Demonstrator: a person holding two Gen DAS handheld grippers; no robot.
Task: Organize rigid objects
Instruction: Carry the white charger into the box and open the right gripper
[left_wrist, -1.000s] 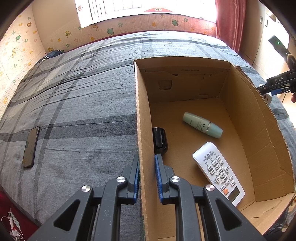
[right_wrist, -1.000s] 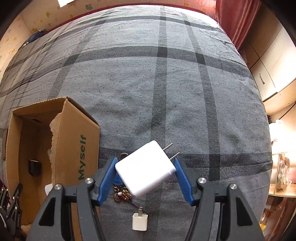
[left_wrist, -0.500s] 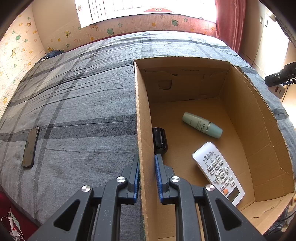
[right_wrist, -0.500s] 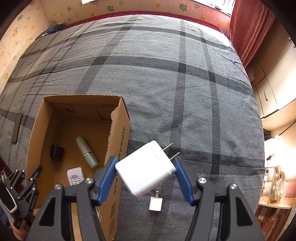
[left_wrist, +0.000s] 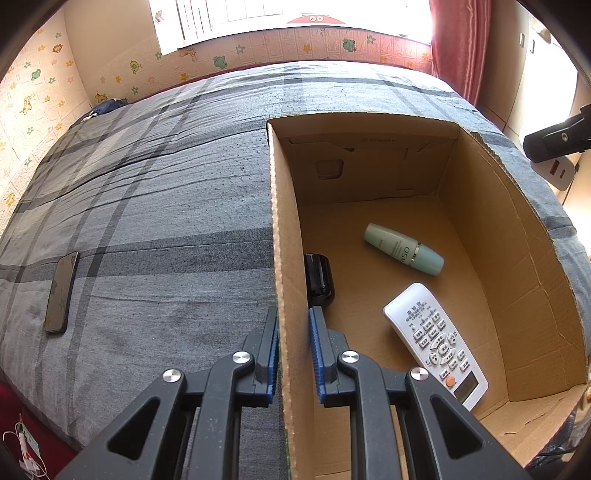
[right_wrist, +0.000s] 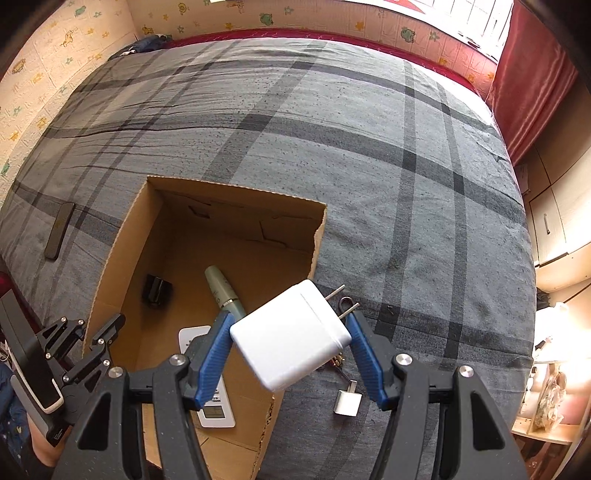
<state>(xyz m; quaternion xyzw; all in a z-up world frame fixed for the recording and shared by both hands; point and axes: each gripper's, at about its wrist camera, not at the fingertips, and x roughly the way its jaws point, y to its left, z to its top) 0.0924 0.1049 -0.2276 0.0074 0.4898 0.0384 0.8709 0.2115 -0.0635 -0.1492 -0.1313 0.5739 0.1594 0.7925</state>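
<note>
Holding the cardboard box (left_wrist: 291, 258) steady comes first in the left wrist view: our left gripper (left_wrist: 293, 354) has its jaws nearly closed, pinching the near side wall between the blue pads. Inside on the box floor: a pale green cosmetic bottle (left_wrist: 404, 249), a white remote control (left_wrist: 436, 345), and a small black object (left_wrist: 319, 278) against the gripped wall. On the plaid bedspread (left_wrist: 166, 206) outside, well apart from the box, lies a dark phone (left_wrist: 61, 291).

Right wrist view: our right gripper (right_wrist: 290, 343) has its jaws about half open, clamped on a white charger block (right_wrist: 290, 339), prongs pointing up and right. The charger hangs over the box's right wall, partly above the opening. On the bedspread below lie a smaller white plug adapter (right_wrist: 347, 400) and what looks like a beaded keychain (right_wrist: 338, 362), mostly hidden.

Step in hand, as we judge it: carrying the charger to the box. The next move calls for shifting further left over the bare floor, lowering, then parting the jaws.
</note>
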